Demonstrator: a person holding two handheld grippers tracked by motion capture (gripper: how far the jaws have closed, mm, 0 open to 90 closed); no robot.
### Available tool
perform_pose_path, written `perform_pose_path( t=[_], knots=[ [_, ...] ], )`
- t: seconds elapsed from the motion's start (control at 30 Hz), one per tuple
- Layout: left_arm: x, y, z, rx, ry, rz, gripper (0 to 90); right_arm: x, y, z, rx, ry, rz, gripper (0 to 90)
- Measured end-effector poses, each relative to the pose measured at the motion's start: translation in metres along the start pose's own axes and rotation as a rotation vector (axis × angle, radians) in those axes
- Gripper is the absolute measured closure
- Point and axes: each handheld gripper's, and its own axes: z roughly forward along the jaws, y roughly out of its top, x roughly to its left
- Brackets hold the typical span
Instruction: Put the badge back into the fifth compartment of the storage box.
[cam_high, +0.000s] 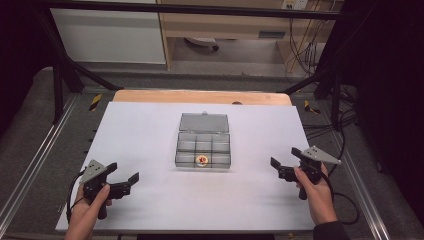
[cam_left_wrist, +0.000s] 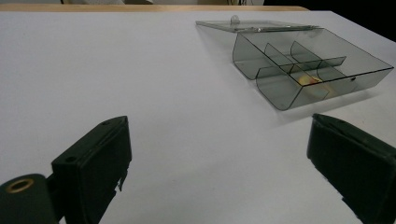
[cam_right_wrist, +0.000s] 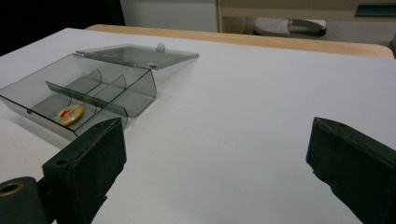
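- While both grippers wait with jaws wide, the left gripper (cam_high: 125, 184) and right gripper (cam_high: 283, 162) hold nothing.
- The box (cam_high: 203, 147) sits mid-table, lid (cam_high: 204, 122) flat open behind it.
- A badge (cam_high: 202, 160) lies in the front middle slot.
- The box looks light, hard and slippery (pinch a side wall).
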Motion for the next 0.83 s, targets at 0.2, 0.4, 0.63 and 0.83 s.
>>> perform_pose_path(
  t=[0.2, 0.4, 0.63, 0.83],
  knots=[
    [-0.001, 0.000, 0.000, -0.001, -0.004, 0.001, 6.8, 0.002, -0.015, -0.001, 0.015, -0.011, -0.005, 4.9],
    [-0.003, 0.000, 0.001, 0.002, -0.013, 0.014, 6.8, 0.008, -0.024, 0.005, 0.034, -0.014, -0.016, 4.8],
    [-0.006, 0.000, 0.000, 0.005, -0.025, 0.024, 6.8, 0.027, -0.030, 0.023, 0.091, 0.025, -0.060, 4.7],
    [-0.008, 0.000, 0.002, 0.015, -0.027, 0.036, 6.8, 0.037, -0.031, 0.047, 0.201, -0.019, -0.109, 5.1]
  ],
)
